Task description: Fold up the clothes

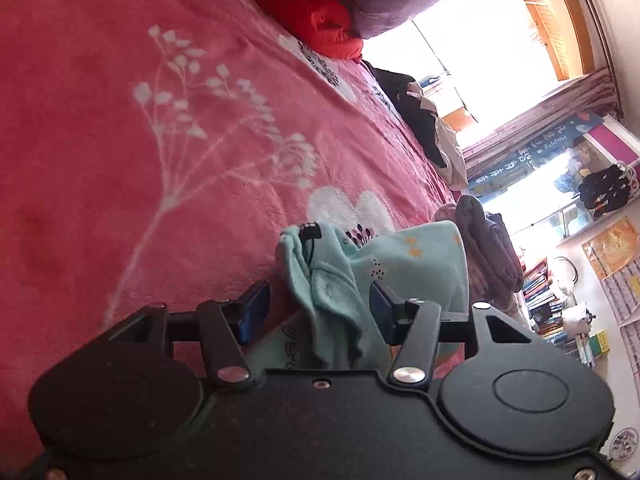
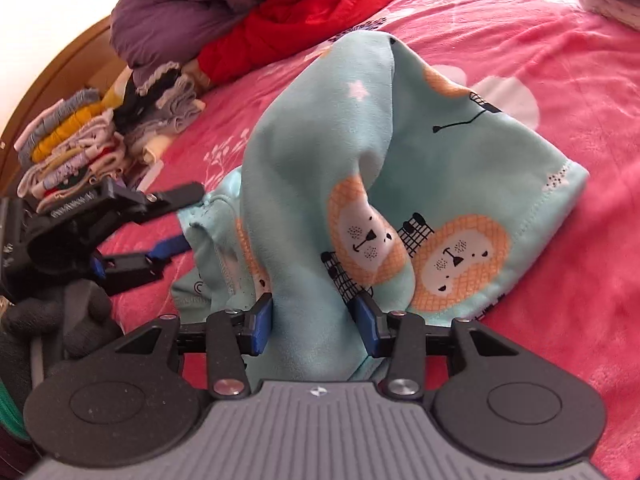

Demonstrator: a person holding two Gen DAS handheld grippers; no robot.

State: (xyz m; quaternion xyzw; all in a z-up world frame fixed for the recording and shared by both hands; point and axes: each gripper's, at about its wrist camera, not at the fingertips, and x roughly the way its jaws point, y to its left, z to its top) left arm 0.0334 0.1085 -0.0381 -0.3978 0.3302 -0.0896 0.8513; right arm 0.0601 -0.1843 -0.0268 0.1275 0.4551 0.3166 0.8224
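Observation:
A mint-green child's garment [image 2: 400, 152] printed with orange lions lies bunched on the pink blanket [image 2: 540, 60]. In the right wrist view my right gripper [image 2: 314, 320] is shut on a thick fold of it, and the cloth rises in a peak from between the blue pads. My left gripper [image 2: 188, 218] comes in from the left at the garment's neck end. In the left wrist view the left gripper [image 1: 318, 308] stands open around a hanging fold of the garment [image 1: 336, 280]. A gap shows between the fold and the left pad.
A stack of folded clothes [image 2: 80, 148] sits at the bed's left edge, next to a purple jacket [image 2: 180, 0] and a red garment [image 2: 300, 12]. Dark clothes [image 1: 420, 120] and a grey pile [image 1: 488, 248] lie at the far side. A dark-gloved hand [image 2: 60, 320] holds the left gripper.

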